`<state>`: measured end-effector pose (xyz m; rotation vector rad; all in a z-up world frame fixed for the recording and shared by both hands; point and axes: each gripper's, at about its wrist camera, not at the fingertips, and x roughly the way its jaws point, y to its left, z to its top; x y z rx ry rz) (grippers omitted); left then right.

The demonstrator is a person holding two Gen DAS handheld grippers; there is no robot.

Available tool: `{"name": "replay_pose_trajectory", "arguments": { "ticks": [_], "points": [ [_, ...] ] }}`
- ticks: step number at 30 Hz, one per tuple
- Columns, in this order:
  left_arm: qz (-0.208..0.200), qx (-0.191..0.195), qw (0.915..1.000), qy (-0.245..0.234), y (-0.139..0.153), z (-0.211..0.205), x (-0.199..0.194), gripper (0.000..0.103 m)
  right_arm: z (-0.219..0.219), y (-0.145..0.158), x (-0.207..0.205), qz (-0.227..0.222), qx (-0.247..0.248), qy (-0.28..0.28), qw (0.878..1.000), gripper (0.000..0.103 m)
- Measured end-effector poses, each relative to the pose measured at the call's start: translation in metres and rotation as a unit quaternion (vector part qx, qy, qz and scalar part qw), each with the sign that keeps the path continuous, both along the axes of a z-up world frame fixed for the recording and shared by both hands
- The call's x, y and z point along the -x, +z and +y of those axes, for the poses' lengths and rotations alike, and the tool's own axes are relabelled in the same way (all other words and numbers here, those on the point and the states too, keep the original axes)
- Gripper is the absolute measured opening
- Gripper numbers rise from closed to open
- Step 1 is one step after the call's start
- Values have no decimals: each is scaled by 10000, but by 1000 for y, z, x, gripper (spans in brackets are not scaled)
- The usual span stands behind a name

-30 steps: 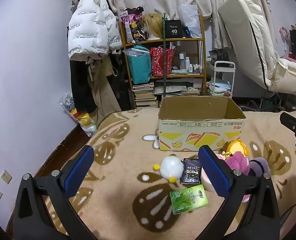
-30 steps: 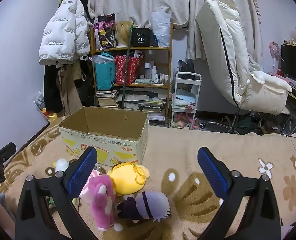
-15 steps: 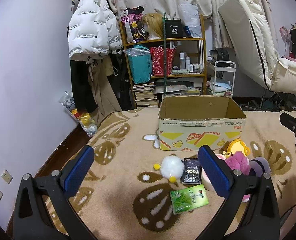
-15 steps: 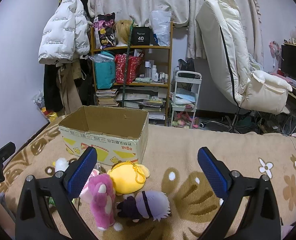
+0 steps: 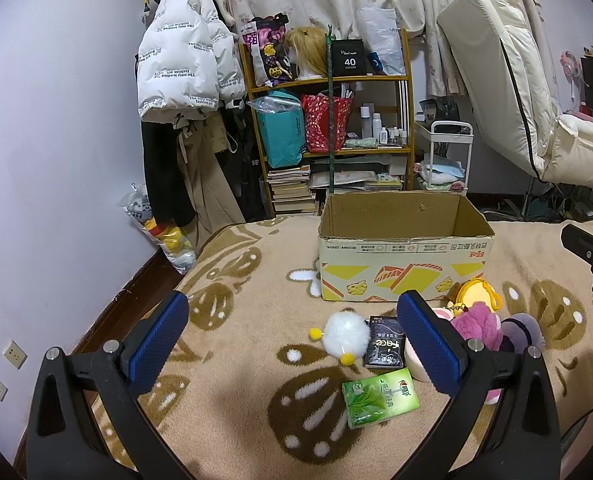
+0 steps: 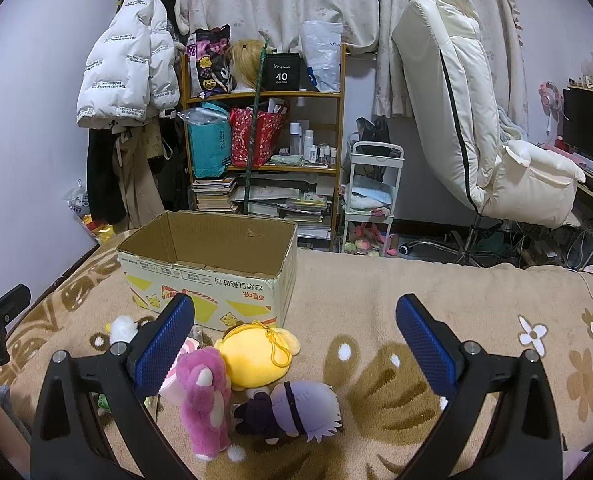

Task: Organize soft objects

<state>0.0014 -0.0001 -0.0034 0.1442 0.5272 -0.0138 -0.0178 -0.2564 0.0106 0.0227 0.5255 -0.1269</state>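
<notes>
An open, empty cardboard box [image 5: 404, 264] [image 6: 212, 280] stands on the patterned blanket. In front of it lie soft toys: a white pompom toy [image 5: 344, 336], a yellow plush [image 6: 256, 356] [image 5: 472, 292], a pink plush [image 6: 204, 396] [image 5: 478, 326] and a purple-haired doll [image 6: 300, 408] [image 5: 522, 330]. A black packet [image 5: 385, 347] and a green tissue pack [image 5: 378, 396] lie beside them. My left gripper [image 5: 292, 340] is open and empty, above the blanket near the pompom. My right gripper [image 6: 294, 346] is open and empty, above the yellow plush.
The blanket [image 6: 416, 320] stretches to the right of the toys. A cluttered shelf [image 5: 328, 128], hanging coats [image 5: 184, 80], a white cart [image 6: 372, 196] and a cream recliner [image 6: 476, 128] stand behind. The left bed edge drops to the floor [image 5: 136, 288].
</notes>
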Motion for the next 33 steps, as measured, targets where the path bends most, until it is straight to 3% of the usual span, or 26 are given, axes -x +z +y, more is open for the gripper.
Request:
{"name": "replay_pose_trajectory", "arguments": {
  "ticks": [12, 18, 33],
  "points": [
    [2, -8, 10000, -5, -1, 0, 0, 103, 1, 12, 0, 10, 17, 31, 10000, 103],
    [1, -6, 10000, -5, -1, 0, 0, 103, 6, -14, -3, 7, 36, 79, 10000, 103],
    [-27, -23, 10000, -4, -1, -1, 1, 103, 5, -12, -3, 22, 35, 65, 10000, 103]
  ]
}}
